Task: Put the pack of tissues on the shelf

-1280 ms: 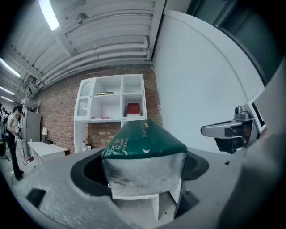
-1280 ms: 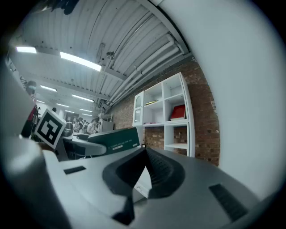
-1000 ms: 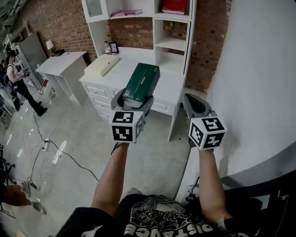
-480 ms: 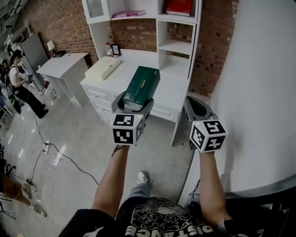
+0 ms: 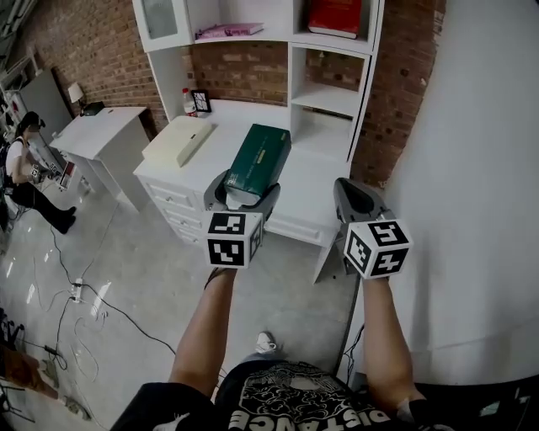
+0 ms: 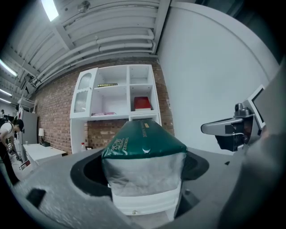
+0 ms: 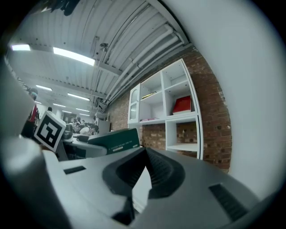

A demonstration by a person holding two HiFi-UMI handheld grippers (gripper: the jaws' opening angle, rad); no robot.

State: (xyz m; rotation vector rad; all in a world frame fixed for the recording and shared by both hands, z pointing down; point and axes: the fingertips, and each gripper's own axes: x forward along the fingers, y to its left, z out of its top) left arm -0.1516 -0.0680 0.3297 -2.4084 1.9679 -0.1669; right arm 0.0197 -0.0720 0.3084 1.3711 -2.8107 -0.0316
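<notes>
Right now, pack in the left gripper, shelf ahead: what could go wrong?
The left gripper grips the tissue pack by its near end only; the long free end may sag or slip. The shelf bays look narrow, so the pack could catch a divider. The top bay already holds a red book.

White desk (image 5: 253, 116) bearing cream box (image 5: 178, 140), bottle (image 5: 187, 102), shelf (image 5: 327, 98) above

Head view steeply down; both gripper views level, forward; all share shelf unit (image 5: 324, 98).
</notes>
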